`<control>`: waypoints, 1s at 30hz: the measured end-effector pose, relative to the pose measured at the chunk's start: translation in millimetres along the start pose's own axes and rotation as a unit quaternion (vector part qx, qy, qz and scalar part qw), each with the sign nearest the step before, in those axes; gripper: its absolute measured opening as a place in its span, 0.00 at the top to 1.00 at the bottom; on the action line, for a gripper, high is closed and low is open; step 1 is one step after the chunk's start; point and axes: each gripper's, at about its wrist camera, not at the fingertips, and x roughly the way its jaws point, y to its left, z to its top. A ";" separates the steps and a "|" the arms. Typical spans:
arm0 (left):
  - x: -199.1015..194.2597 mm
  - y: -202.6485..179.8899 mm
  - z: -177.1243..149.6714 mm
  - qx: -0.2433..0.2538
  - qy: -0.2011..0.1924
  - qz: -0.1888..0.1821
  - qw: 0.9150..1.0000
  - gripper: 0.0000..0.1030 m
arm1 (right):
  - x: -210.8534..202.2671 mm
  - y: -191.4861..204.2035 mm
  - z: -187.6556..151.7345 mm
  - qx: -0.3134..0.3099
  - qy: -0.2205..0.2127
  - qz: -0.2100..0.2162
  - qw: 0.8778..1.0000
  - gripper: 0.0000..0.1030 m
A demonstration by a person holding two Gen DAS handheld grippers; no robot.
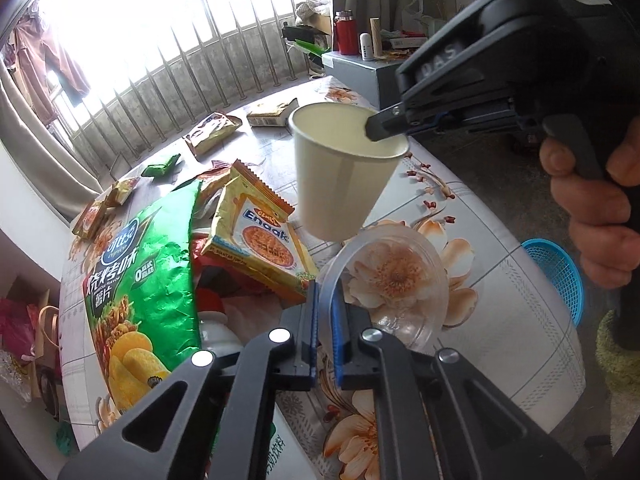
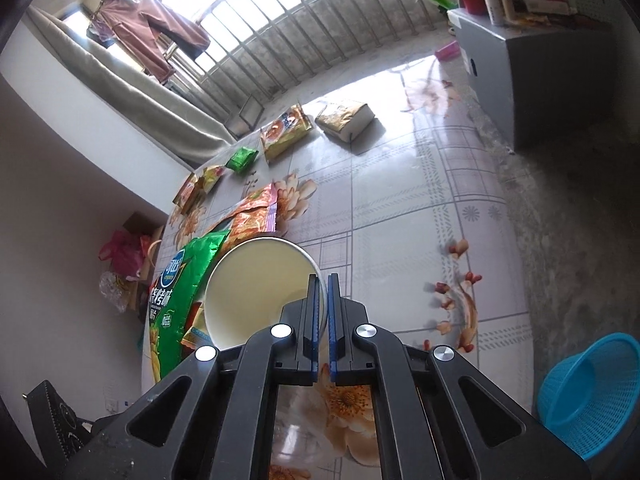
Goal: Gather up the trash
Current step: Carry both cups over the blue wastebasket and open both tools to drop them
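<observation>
My left gripper (image 1: pixel 325 294) is shut on the near rim of a clear plastic cup (image 1: pixel 400 276), which lies tilted on the floral tablecloth (image 1: pixel 500 280). Just above it hangs a white paper cup (image 1: pixel 344 172), off the table and tilted. In the left wrist view the right gripper (image 1: pixel 374 127) comes in from the upper right, a hand on its handle, and pinches that cup's rim. In the right wrist view my right gripper (image 2: pixel 323 286) is shut on the wall of the paper cup (image 2: pixel 256 292), whose empty inside faces the camera.
A big green crisp bag (image 1: pixel 136 280), a yellow Enoak noodle packet (image 1: pixel 260 240) and several small wrappers (image 2: pixel 240 160) lie to the left and behind. A blue mesh basket (image 2: pixel 588 392) sits on the floor off the table's right edge. A grey cabinet (image 2: pixel 540 64) stands far right.
</observation>
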 end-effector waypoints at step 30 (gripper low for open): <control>-80.6 -144.0 26.2 0.051 -0.065 -0.120 0.989 0.95 | -221.4 -196.3 -230.7 0.294 -0.195 -0.127 0.927 0.98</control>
